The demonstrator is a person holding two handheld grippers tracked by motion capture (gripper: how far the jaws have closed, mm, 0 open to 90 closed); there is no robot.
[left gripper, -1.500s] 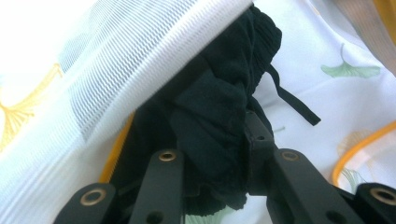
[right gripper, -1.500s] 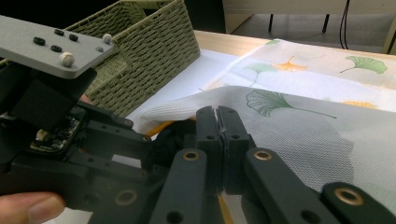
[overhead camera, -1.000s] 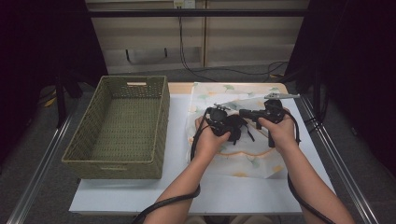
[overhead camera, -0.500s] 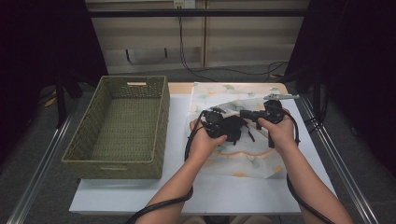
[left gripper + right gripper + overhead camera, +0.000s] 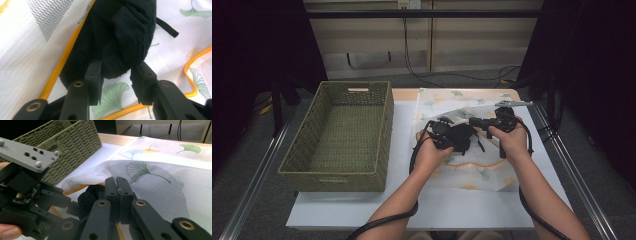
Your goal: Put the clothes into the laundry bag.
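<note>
White surface [image 5: 362, 200], wooden strip along far edge. Woven green basket [image 5: 342, 135] sits on left half. Mesh laundry bag [image 5: 472, 170], white w/ ginkgo-leaf print and yellow zip trim, lies flat on right half, just beside basket.

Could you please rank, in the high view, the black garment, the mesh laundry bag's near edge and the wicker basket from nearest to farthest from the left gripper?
1. Black garment: between the left gripper's fingers.
2. Mesh laundry bag's near edge: toward the person.
3. Wicker basket: at the table's left side.
</note>
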